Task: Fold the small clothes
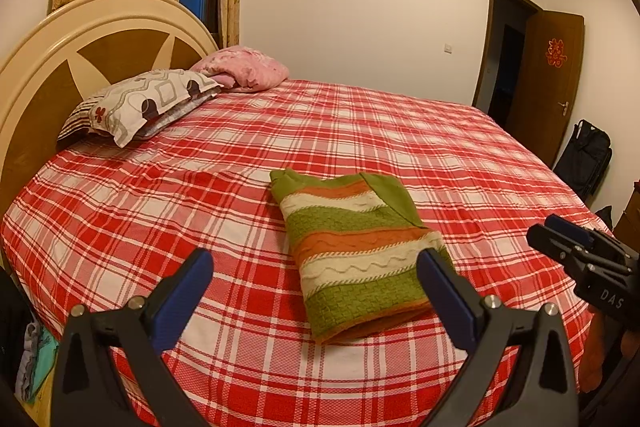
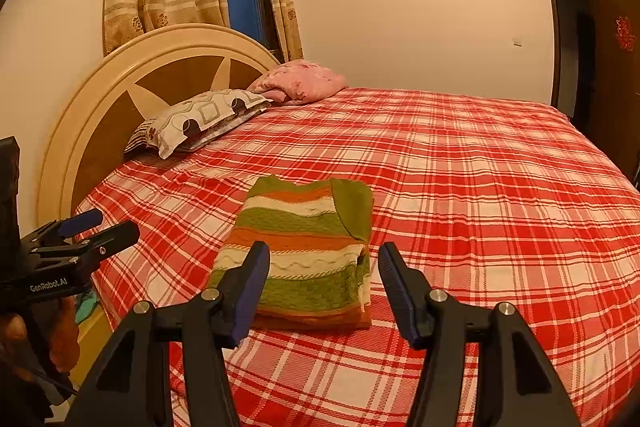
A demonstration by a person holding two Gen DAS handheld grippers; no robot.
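Two sets of tongs hover above the bed (image 1: 120,195), our left tongs (image 1: 316,287) and right tongs (image 2: 324,279) both spread and empty. A striped knitted sweater (image 2: 304,251) lies folded on the red plaid sheet (image 2: 480,187).

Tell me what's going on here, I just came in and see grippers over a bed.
A person holds a gripper in each hand above a bed with a red plaid sheet. A striped knit sweater lies on it, already folded into a neat rectangle. The left gripper and right gripper are both open, their fingers clear of the sweater, holding nothing. Two pillows sit by the headboard.
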